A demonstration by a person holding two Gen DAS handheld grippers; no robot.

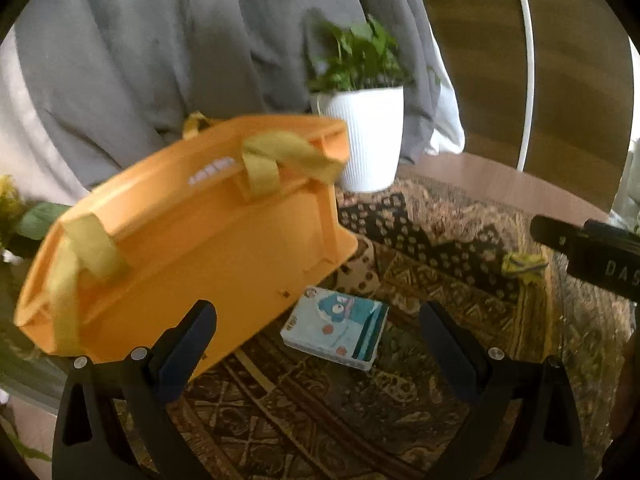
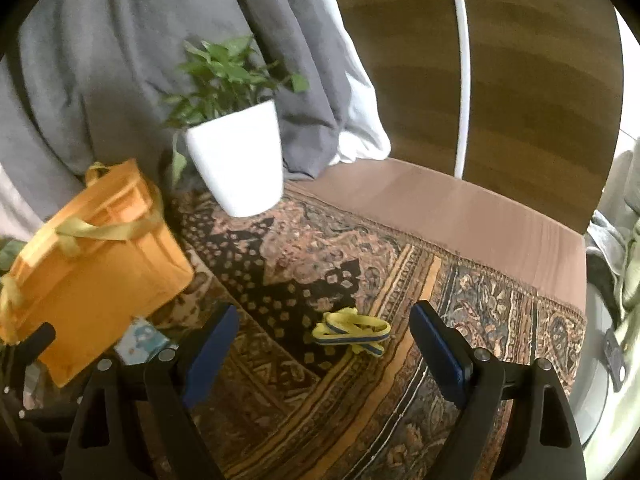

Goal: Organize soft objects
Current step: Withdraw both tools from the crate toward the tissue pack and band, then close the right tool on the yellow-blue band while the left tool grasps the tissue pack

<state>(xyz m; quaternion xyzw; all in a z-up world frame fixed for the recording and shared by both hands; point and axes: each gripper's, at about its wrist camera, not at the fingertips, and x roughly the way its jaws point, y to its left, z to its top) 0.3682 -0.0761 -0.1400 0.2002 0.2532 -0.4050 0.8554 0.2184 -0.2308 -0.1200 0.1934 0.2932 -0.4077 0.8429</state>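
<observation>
An orange fabric bag (image 1: 192,240) with yellow handles stands tilted on the patterned cloth; it also shows in the right wrist view (image 2: 92,264). A small tissue pack (image 1: 336,326) with a blue cartoon print lies beside the bag's lower corner, between the jaws of my open, empty left gripper (image 1: 318,320); the pack peeks out in the right wrist view (image 2: 140,346). A yellow and blue band (image 2: 352,332) lies coiled on the cloth between the jaws of my open, empty right gripper (image 2: 324,328); the band also shows in the left wrist view (image 1: 522,266).
A white pot (image 1: 366,136) with a green plant stands behind the bag, also in the right wrist view (image 2: 236,160). Grey fabric (image 1: 160,48) hangs at the back. The patterned cloth (image 2: 320,248) covers a brown surface with a wooden panel and a white pole (image 2: 464,72) behind.
</observation>
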